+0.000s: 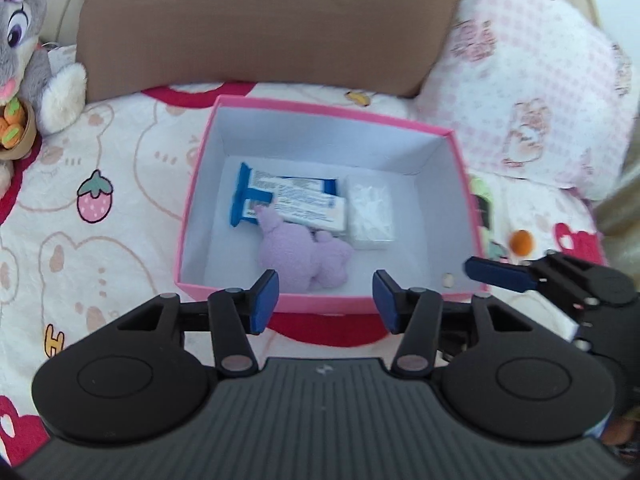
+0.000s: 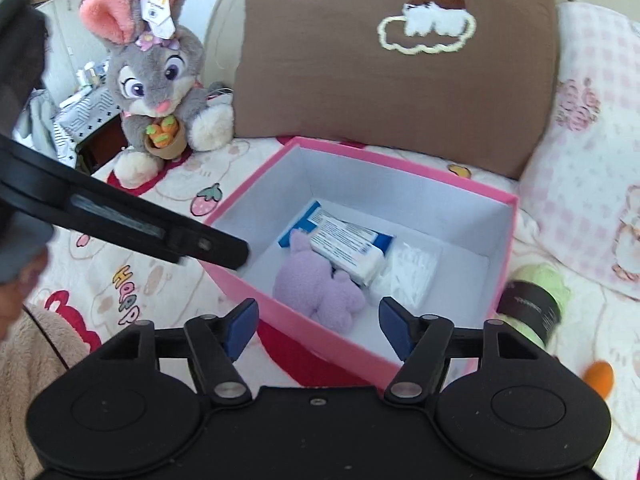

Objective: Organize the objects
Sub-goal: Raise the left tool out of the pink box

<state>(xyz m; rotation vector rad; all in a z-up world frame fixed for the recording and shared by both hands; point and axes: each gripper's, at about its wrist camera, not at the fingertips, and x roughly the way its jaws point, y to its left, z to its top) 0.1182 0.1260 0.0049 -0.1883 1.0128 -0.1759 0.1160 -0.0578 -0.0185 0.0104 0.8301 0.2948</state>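
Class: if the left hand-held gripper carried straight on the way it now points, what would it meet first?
Probably the purple plush toy in the pink box. The open left hand-held gripper may clear the box's near wall; depth is unclear.

Hovering over near rim of pink box (image 1: 332,304): left gripper (image 1: 325,300), jaws parted, nothing between. Lying inside: purple plush toy (image 1: 304,258), blue-and-white packet (image 1: 296,200), white tissue pack (image 1: 370,216). Entering at right edge: right gripper (image 1: 500,274).
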